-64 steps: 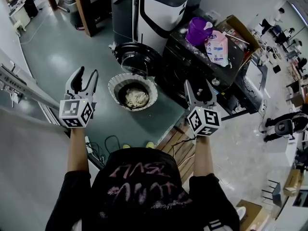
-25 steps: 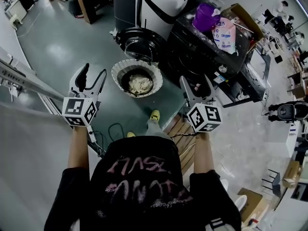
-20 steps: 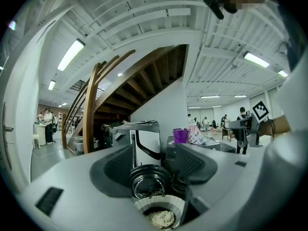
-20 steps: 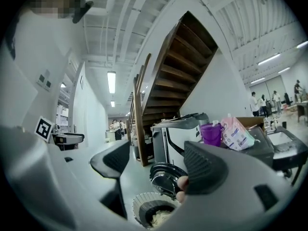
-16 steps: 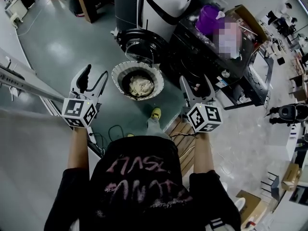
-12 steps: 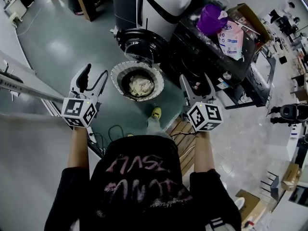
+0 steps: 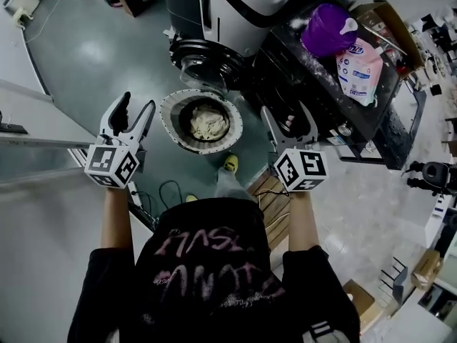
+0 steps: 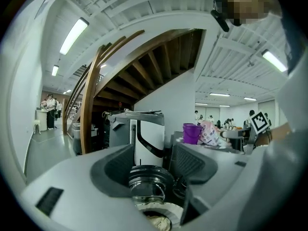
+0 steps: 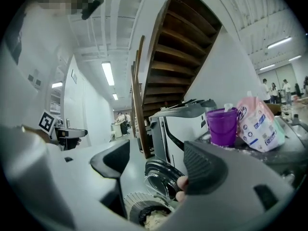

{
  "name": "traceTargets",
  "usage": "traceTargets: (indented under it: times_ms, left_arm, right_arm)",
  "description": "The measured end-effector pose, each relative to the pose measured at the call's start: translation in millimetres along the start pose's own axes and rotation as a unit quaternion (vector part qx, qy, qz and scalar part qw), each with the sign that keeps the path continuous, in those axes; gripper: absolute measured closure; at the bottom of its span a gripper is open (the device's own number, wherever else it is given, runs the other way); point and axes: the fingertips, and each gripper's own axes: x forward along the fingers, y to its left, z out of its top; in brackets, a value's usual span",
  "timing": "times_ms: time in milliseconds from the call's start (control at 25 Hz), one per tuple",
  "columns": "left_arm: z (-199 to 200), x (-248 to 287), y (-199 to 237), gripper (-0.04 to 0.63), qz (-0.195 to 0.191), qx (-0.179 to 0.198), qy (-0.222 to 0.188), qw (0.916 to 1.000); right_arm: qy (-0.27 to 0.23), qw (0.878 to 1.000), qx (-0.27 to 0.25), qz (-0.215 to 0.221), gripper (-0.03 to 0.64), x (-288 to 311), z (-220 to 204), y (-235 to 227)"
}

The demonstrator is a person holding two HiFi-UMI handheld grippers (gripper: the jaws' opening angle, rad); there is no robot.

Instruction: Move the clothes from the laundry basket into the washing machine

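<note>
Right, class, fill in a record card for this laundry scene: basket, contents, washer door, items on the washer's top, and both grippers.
Laundry basket: on the floor, in front of the washing machine
Contents: pale clothes, not yet taken out
Washer door: swung open
On the washer's top: purple jug, pink detergent pouch
Left gripper: open, empty, left of the basket
Right gripper: open, empty, right of the basket

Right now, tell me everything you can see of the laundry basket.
The laundry basket is round, with a pale slatted wall flaring outward and a dark inside. It stands upright on the grey-green floor, just in front of the washing machine's open door. A cream bundle of clothes lies in it.
</note>
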Motion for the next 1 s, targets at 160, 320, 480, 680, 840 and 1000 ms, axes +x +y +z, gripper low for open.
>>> traceTargets:
  times_ms: [160,320,480,680,840,1000]
  left_arm:
    - [7.7,36.8,4.6,0.314,0.016,0.003,0.003,0.9999]
    - [7.6,69.8,4.1,0.314,0.023,0.007,0.016,0.9996]
    - [2.2,97.7,1.8,0.314,0.031,0.006,0.033,0.999]
    - [-3.3,114.1,-1.1,0.314,0.034,0.01,0.049,0.9982]
    - [-10.4,114.8,2.0,0.314,0.028,0.014,0.062,0.9976]
    - [-18.3,110.9,13.1,0.314,0.016,0.02,0.076,0.9968]
  right_arm:
    - [0.013,1.0,0.016,0.01,0.264,34.6,-4.3,-30.9]
    - [0.024,0.999,0.032,0.019,0.264,64.9,-9.0,-56.9]
    - [0.034,0.998,0.05,0.019,0.265,86.3,-15.5,-79.9]
    - [0.053,0.997,0.048,0.024,0.267,99.3,-23.3,-94.7]
    - [0.067,0.996,0.041,0.031,0.267,104.2,-29.8,-88.7]
    - [0.079,0.995,0.046,0.027,0.268,107.1,-36.1,-74.3]
